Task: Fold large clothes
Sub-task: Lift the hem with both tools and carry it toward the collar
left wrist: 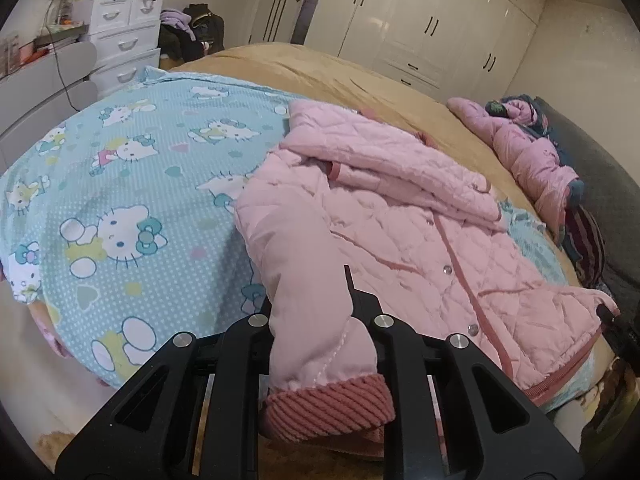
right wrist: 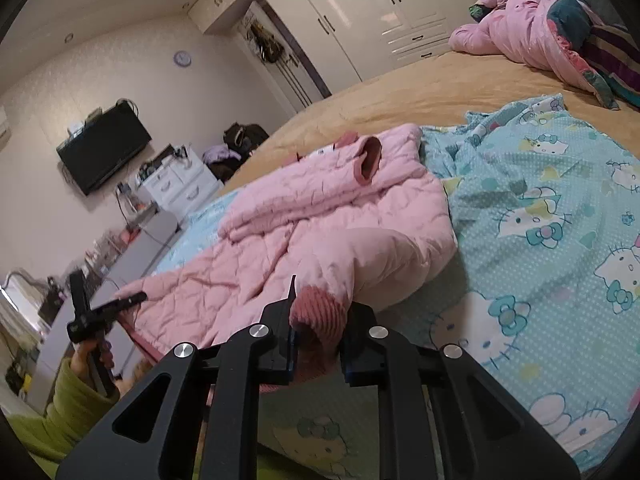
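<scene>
Both fingers (left wrist: 362,312) pinch jacket (left wrist: 400,216) cuffs.

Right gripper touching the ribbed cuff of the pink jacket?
Touching. The right wrist view shows the ribbed cuff pinched between the right gripper fingers, both pressing its sides.

The pink quilted jacket (left wrist: 400,216) lies front-up in the centre-right of the left wrist frame, snap placket closed, one sleeve folded across the chest. Its other sleeve, ending in a ribbed darker-pink cuff (left wrist: 332,408), extends to the lower centre.
</scene>
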A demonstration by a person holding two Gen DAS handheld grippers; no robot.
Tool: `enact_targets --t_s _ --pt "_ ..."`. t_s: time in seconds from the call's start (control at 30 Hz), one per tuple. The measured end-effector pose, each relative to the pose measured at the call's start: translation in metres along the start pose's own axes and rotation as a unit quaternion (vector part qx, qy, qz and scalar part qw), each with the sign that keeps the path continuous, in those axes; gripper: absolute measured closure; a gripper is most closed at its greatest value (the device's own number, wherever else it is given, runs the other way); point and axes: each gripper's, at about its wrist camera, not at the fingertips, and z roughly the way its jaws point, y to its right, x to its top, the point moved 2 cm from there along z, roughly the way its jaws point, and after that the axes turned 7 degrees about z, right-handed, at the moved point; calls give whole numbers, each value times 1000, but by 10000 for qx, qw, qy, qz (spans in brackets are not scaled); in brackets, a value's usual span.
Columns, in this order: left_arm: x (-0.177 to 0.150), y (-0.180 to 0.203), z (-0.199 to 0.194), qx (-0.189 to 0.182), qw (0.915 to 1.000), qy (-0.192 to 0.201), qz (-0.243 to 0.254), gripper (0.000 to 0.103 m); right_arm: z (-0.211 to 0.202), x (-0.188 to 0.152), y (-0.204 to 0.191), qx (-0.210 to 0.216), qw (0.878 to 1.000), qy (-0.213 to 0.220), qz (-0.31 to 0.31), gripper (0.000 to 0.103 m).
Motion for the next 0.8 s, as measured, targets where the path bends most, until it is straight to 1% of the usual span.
enact_targets --t_s 0.13,0.33,0.8 --pt "9 2 -1 12 10000 57 32 93 7 9 0 88 9999 118 73 88" --pt "18 6 -1 37 9999 140 78 93 14 22 -1 108 9995 266 139 88" --pt "43 9 7 64 9996 216 143 93 29 46 5 139 9986 445 251 89"
